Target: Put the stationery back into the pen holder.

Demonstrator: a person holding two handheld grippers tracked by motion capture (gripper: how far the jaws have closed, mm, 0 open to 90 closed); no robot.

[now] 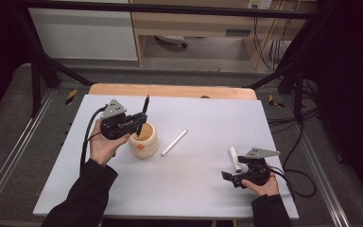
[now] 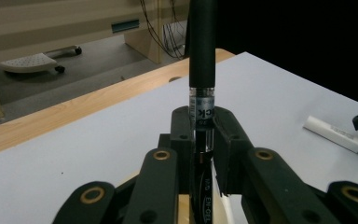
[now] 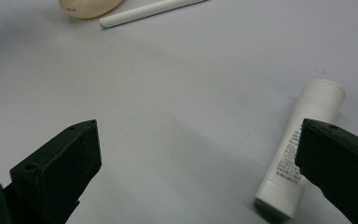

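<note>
right tongs (image 1: pixel 228 177): nearest to the person, resting low at the right of the surface (image 1: pixel 208 189); jaws stand wide apart with nothing between them, so released
tube (image 3: pixel 303 144): white, lying flat just beside the right tongs, not touched
left tongs (image 1: pixel 141 119): clenched on a black pen (image 2: pixel 202 70); the pen stands upright between the jaws, its long upper part rising above them
cup (image 1: pixel 143 140): cream, open mouth up, left of the middle of the surface; the lower end of the pen hangs at its mouth, and I cannot tell if the tip is already inside
stick (image 1: pixel 174 142): white, lying flat just right of the cup, apart from it
step: I judge the pen is being put into the cup, and this is near its end
next move: lower the pen straight until it rests in the cup, then release; keep it upright so it does not knock the rim
</note>
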